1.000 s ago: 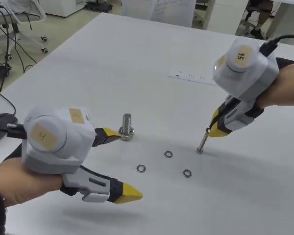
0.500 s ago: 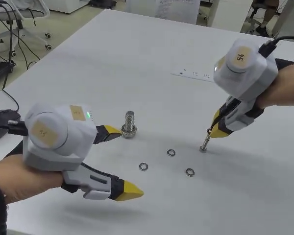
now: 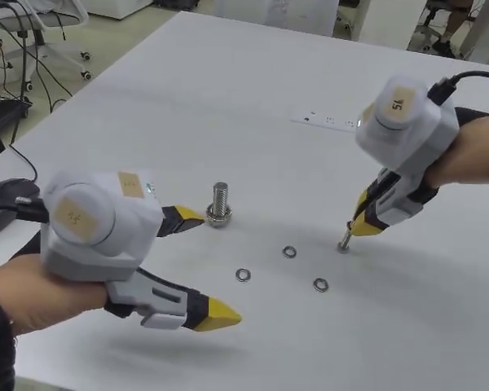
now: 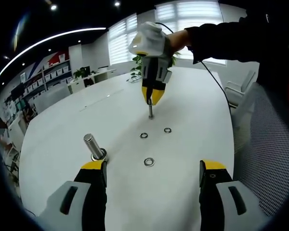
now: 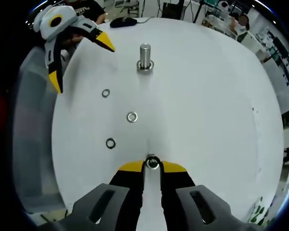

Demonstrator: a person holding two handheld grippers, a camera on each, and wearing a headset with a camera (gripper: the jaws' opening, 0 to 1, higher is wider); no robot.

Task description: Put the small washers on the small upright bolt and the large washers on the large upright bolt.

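The small bolt (image 3: 343, 241) stands on the white table (image 3: 228, 98), and my right gripper (image 3: 360, 229) is shut at its top on what looks like a small washer (image 5: 152, 162). In the left gripper view the right gripper (image 4: 150, 100) hangs just over the small bolt (image 4: 150, 113). The large bolt (image 3: 219, 202) stands to the left, upright on a wide base. Three loose washers (image 3: 289, 252) (image 3: 243, 274) (image 3: 320, 284) lie flat between the bolts. My left gripper (image 3: 204, 266) hovers open near the large bolt (image 4: 93, 146), with nothing between its fingers.
A thin printed strip (image 3: 330, 122) lies on the table behind the right gripper. A dark device with a cable (image 3: 2, 208) sits at the left edge. Office chairs (image 3: 33, 24) stand beyond the table's far left corner.
The head camera has shifted a little. My right gripper has come lower onto the small bolt's top. The left gripper and the loose washers have stayed put.
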